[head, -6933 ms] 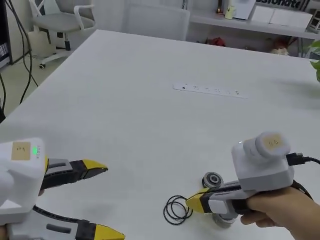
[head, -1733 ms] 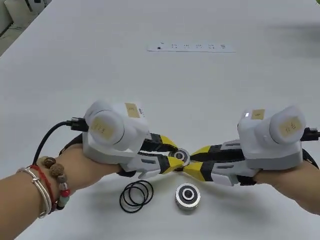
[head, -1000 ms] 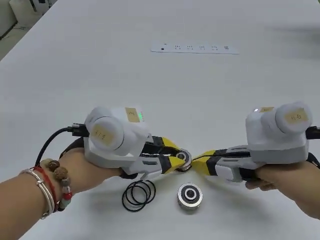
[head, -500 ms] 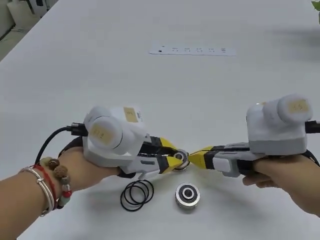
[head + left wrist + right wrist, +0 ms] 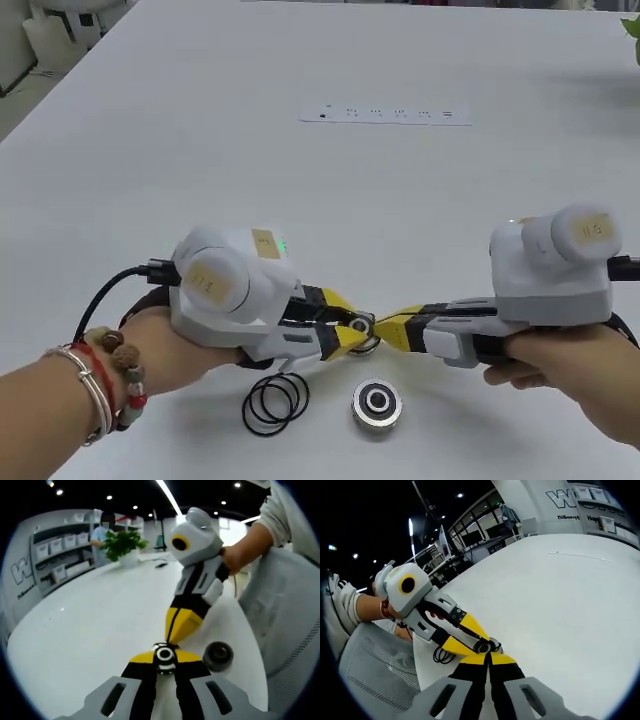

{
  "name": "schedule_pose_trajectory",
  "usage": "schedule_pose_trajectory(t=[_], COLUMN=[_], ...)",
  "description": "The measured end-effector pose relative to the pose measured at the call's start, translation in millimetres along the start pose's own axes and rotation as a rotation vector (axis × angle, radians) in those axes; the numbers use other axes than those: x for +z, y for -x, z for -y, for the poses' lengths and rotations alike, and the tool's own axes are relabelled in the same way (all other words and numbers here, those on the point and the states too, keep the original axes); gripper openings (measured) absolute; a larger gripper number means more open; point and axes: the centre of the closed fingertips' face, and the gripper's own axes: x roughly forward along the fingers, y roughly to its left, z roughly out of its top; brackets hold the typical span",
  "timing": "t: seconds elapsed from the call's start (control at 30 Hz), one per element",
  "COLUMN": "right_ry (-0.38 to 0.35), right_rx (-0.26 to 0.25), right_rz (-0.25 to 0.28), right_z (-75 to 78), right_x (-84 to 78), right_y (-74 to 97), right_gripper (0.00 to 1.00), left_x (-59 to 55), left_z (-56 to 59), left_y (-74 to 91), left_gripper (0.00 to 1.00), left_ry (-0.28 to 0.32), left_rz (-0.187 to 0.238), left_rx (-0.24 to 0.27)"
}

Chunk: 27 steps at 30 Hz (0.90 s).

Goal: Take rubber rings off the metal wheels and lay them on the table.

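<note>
Nearest: a loose pile of thin black rubber rings (image 5: 275,402) lies flat on the white table (image 5: 200,150). Just right of it, not touching, lies a round silver metal wheel with dark hub (image 5: 377,404). Behind these, the left gripper (image 5: 352,332) is clenched on a second small metal wheel (image 5: 164,654), mostly hidden by yellow tips in the head view. The right gripper (image 5: 387,327) has its tips pressed together at that wheel's rim; whether a ring is nipped between them is too small to tell. Far back: a flat white power strip (image 5: 385,114).
</note>
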Motion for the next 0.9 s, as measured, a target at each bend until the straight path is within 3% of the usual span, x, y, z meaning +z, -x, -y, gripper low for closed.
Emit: schedule_pose_trajectory(t=[0.07, 0.1, 0.17, 0.2, 0.23, 0.33, 0.43, 0.63, 0.9], right_ry=[0.005, -0.003, 0.024, 0.088, 0.101, 0.056, 0.057, 0.014, 0.001], right_rx=[0.024, 0.087, 0.056, 0.034, 0.036, 0.038, 0.026, 0.032, 0.03], right_rz=[0.014, 0.045, 0.037, 0.01, 0.013, 0.015, 0.008, -0.004, 0.018], right_z=[-6.5, -19.9, -19.1, -16.3, -17.5, -16.2, -12.9, -6.6, -4.4], right_x=[2.9, 9.9, 12.0, 9.3, 9.5, 7.2, 6.1, 3.2, 10.9], right_y=[-0.5, -1.5, -2.1, -2.9, -4.0, -3.4, -1.4, 0.1, 11.5], right_gripper=[0.0, 0.0, 0.0, 0.0, 0.0, 0.0, 0.0, 0.0, 0.0], left_x=[0.1, 0.1, 0.3, 0.3, 0.3, 0.4, 0.9, 2.7, 24.8], left_z=[0.6, 0.8, 1.2, 1.3, 1.4, 1.5, 1.0, 2.6, 7.6], left_y=[-0.1, -0.2, -0.4, -0.4, -0.3, -0.2, -0.3, 5.4, 31.5], left_gripper=[0.14, 0.14, 0.14, 0.14, 0.14, 0.14, 0.14, 0.15, 0.34], left_ry=[0.001, 0.001, -0.004, -0.007, -0.01, -0.017, -0.011, -0.052, -0.068], left_rz=[0.003, 0.004, 0.001, 0.0, 0.0, -0.002, -0.013, -0.068, -0.017], left_rx=[-0.002, -0.001, 0.0, 0.001, 0.002, 0.004, 0.0, -0.033, -0.035])
